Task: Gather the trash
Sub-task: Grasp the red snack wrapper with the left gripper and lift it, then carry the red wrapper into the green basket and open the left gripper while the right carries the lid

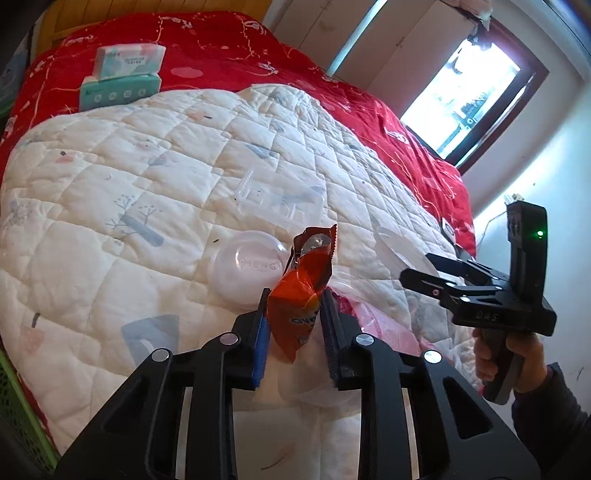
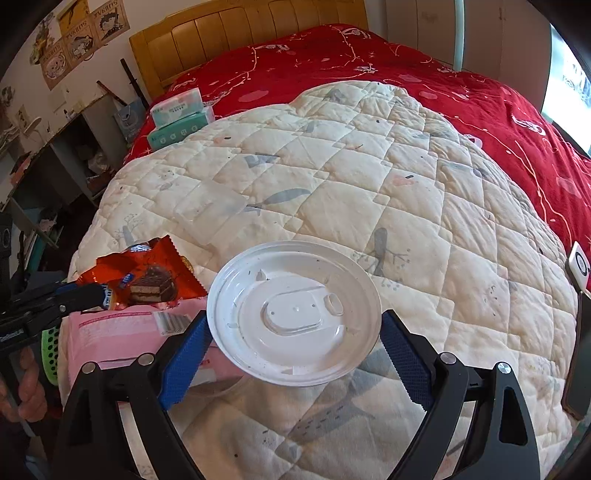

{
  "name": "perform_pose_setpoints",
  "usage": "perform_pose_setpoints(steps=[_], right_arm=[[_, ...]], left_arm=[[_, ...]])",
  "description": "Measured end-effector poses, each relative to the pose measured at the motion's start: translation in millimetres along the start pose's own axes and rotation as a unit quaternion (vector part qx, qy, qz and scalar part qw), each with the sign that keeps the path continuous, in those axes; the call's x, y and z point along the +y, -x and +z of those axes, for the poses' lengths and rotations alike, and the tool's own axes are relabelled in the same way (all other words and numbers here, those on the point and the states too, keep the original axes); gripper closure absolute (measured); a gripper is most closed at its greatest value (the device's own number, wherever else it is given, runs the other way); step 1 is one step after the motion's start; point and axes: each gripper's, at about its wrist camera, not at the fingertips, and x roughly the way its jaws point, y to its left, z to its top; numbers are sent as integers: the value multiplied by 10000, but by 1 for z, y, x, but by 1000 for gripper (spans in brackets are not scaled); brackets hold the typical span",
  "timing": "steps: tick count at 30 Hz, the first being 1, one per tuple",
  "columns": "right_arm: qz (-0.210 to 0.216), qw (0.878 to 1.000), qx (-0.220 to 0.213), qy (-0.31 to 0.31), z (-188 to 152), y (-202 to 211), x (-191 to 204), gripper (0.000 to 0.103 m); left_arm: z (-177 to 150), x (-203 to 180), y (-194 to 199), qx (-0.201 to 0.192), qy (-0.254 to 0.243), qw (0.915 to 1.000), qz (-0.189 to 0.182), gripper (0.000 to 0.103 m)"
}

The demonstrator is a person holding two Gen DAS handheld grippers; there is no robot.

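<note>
My left gripper (image 1: 293,302) is shut on an orange snack wrapper (image 1: 304,291), held above the white quilt (image 1: 110,206); the wrapper also shows at the left of the right wrist view (image 2: 147,273). My right gripper (image 2: 295,332) is shut on a round clear plastic lid (image 2: 295,314), gripped at its two edges; the lid's edge shows in the left wrist view (image 1: 399,251). A pink packet (image 2: 122,336) lies on the quilt edge below the wrapper. A round clear lid (image 1: 247,267) and a clear rectangular tray (image 1: 277,199) lie on the quilt.
Two tissue packs (image 1: 122,79) are stacked on the red bedspread (image 1: 424,155) near the wooden headboard (image 2: 240,33). A green basket (image 1: 18,417) stands at the bed's left side. A cluttered desk (image 2: 55,162) is beside the bed. A phone (image 2: 578,266) lies at the right edge.
</note>
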Motion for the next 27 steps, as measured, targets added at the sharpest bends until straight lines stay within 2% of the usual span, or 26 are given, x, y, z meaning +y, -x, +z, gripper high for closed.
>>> perform_pose_setpoints(steps=[7,16,22,27], right_arm=[[139,9997,-176,-50,-6,24,13,15],[369,9979,-490,210,-14,67,65,15],[625,9951,-632,435,-24,90,113,15],[875,9923,-650,591,-37,96,153,15]], left_arm=[[-9,-3,37,-296,-77,9992,253,80],[-31,11,125,-871,99,9942,617,80],[-55,31,180,-1148,210,9874,1069,80],[-84,62,221,-1269,481,9796,1480,80]])
